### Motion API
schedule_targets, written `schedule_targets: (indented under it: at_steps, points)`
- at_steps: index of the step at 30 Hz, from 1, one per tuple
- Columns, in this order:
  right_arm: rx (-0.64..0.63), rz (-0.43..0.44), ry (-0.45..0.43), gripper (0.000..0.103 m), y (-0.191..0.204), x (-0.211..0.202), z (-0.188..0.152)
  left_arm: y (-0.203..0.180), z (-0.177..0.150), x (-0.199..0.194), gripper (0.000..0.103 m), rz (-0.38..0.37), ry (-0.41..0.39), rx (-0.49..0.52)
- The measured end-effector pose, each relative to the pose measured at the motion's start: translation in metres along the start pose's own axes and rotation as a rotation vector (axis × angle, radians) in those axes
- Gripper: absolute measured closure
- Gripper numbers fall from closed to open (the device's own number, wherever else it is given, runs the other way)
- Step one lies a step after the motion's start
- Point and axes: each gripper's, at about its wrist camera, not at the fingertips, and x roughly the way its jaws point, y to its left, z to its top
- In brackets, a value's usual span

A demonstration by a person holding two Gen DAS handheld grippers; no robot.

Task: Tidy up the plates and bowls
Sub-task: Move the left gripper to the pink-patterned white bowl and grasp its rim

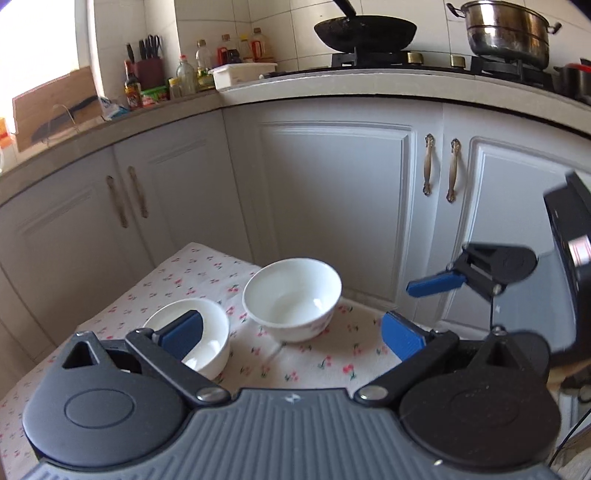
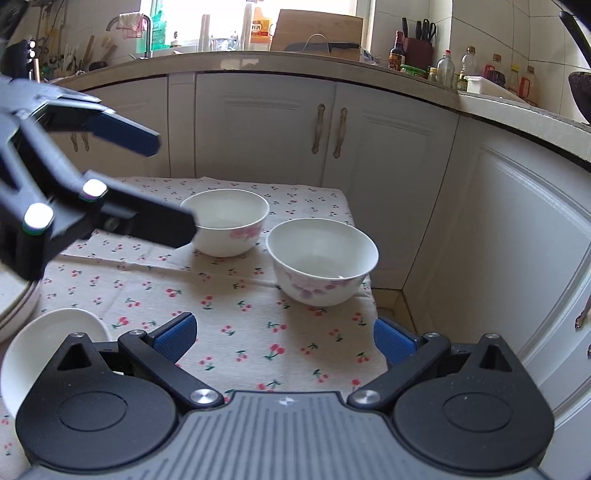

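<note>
A small table with a cherry-print cloth [image 2: 236, 295] stands in front of white kitchen cabinets [image 2: 266, 125], and two grippers hover over it.

In the right wrist view, the right gripper [image 2: 284, 338] sits low at six o'clock with its blue pads spread wide and nothing between them; only cloth shows in the gap. Two white bowls with pink flower prints stand upright on the cloth. The nearer bowl [image 2: 322, 260] is at about one o'clock from that gripper, close to the right edge of the table. The farther bowl [image 2: 225, 221] is at about eleven o'clock, just beside the nearer one but apart from it. A small white dish [image 2: 48, 343] lies at nine o'clock, partly hidden behind the gripper body, and a larger plate rim [image 2: 18, 310] shows just above it at the picture's left edge. The left gripper [image 2: 168, 184] reaches in from ten o'clock, blurred, its fingers spread apart; the lower finger overlaps the farther bowl's rim in this view, though I cannot tell whether it touches.

In the left wrist view, the left gripper [image 1: 291, 334] is also wide open and empty. One bowl [image 1: 195, 338] sits behind its left pad at ten o'clock; the other bowl [image 1: 291, 297] stands at twelve o'clock. The right gripper [image 1: 436, 286] shows at two o'clock, off the table's edge. A wok [image 1: 365, 33] and a steel pot [image 1: 506, 31] rest on the stove above.
</note>
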Motion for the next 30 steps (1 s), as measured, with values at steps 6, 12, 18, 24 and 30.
schedule_targets:
  at_steps: [6,12,18,24,30]
  points:
    - [-0.01,-0.019,-0.002,0.0,-0.013,0.016,0.004,0.01,0.022,0.033,0.001,-0.015,0.017,0.002]
    - [-0.042,-0.048,-0.01,0.0,-0.021,0.032,0.006,0.026,0.032,0.075,0.001,-0.043,0.109,-0.053]
    - [-0.052,-0.017,-0.014,0.0,-0.028,0.049,0.007,0.034,0.033,0.11,0.001,-0.048,0.163,-0.051]
    - [-0.061,0.005,-0.017,0.0,-0.033,0.067,0.01,0.033,0.033,0.139,0.002,-0.079,0.216,-0.016]
    - [-0.069,0.027,-0.022,0.001,-0.036,0.079,0.011,0.036,0.031,0.16,0.009,-0.114,0.263,-0.008]
